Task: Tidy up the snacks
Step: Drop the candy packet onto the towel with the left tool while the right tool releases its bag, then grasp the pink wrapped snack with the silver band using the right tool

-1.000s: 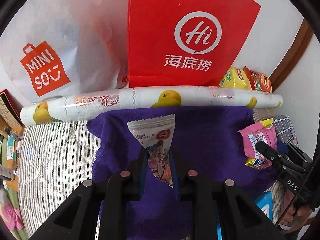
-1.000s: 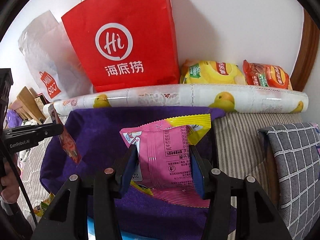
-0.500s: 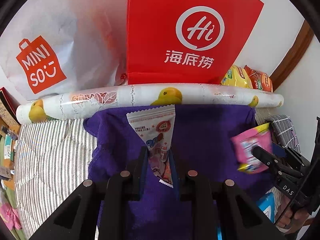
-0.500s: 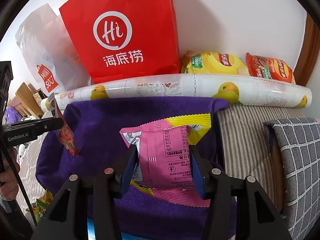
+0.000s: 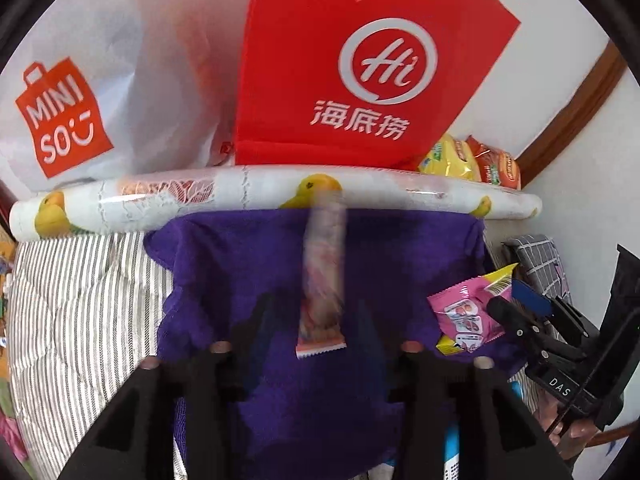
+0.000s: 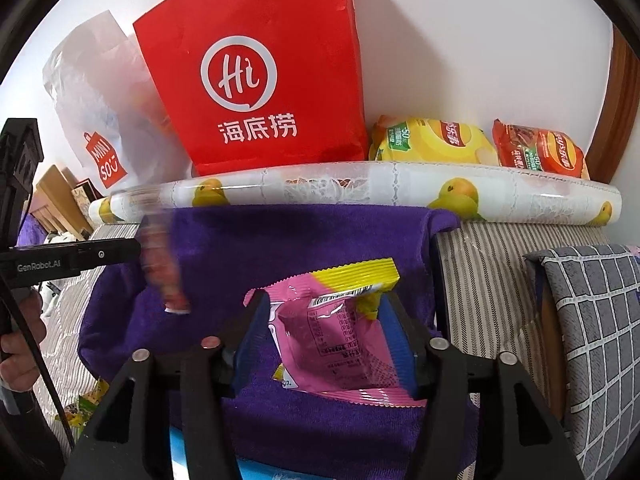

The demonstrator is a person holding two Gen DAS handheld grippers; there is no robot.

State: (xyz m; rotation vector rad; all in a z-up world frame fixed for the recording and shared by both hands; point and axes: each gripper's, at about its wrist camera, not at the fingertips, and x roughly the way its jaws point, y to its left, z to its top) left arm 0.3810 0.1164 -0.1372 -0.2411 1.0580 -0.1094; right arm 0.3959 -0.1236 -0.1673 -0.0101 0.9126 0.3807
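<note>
Now left hand-held gripper [image 5: 312, 320] just opened, blurred packet [image 5: 322, 276] seemingly loose; right hand-held gripper [image 6: 326, 340] opening round pink packet [image 6: 332, 332]

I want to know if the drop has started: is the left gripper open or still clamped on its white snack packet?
Open. The left gripper has just been opening; the white snack packet hangs blurred between its spread fingers, apparently loose.

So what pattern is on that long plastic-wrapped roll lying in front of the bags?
Yellow ducks and lace-like panels on white, on the long roll; clearest in the right wrist view.
</note>
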